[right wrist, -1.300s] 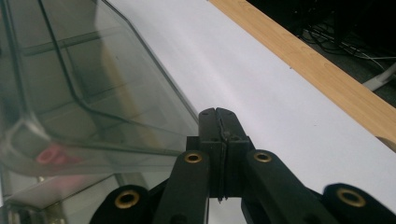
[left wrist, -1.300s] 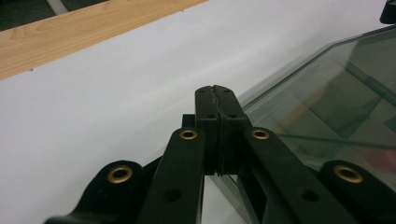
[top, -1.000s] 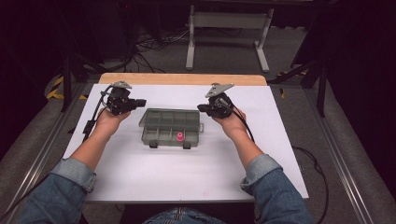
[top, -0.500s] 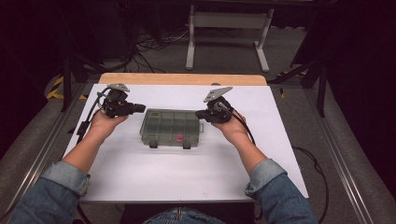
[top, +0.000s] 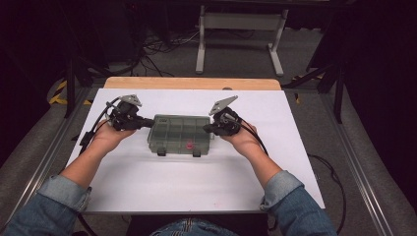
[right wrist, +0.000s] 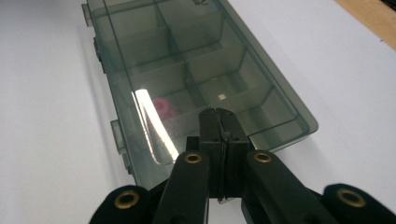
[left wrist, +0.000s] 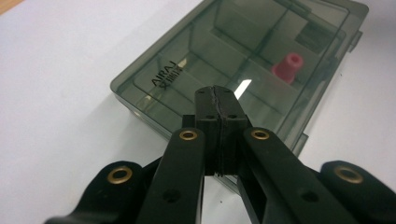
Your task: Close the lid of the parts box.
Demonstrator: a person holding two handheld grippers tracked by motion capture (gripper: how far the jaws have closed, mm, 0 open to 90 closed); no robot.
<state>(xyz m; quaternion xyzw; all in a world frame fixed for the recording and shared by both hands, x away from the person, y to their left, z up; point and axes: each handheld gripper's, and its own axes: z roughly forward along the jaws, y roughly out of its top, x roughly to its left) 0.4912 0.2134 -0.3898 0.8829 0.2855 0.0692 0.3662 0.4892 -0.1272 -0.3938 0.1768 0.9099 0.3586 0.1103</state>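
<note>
I hold my left gripper (top: 142, 121) at the left short end of the smoky translucent compartment box (top: 181, 133) and my right gripper (top: 210, 129) at its right short end, so the box sits between my 2 tools on the white worktop (top: 162, 187). In each gripper view my jaws are pressed together with nothing between them, and their closed tips rest over the lid near the box's edge. Whether they actually touch the plastic I cannot tell.

My guess is that I am using closed tips as blunt pushers: with a tool at each end I can steady the box, square it up, or press the lid down without needing a grasp. The lid lies flat and looks closed, and the 2 latch tabs (top: 161, 153) on the near long side face me.

The box lies at mid-worktop, long sides across my body. Inside, a small pink cylindrical piece (left wrist: 287, 66) stands in a compartment on the near side, right of centre. From my left jaws it is ahead and to the right; from my right jaws it is just ahead and to the left, under the lid's glare.
</note>
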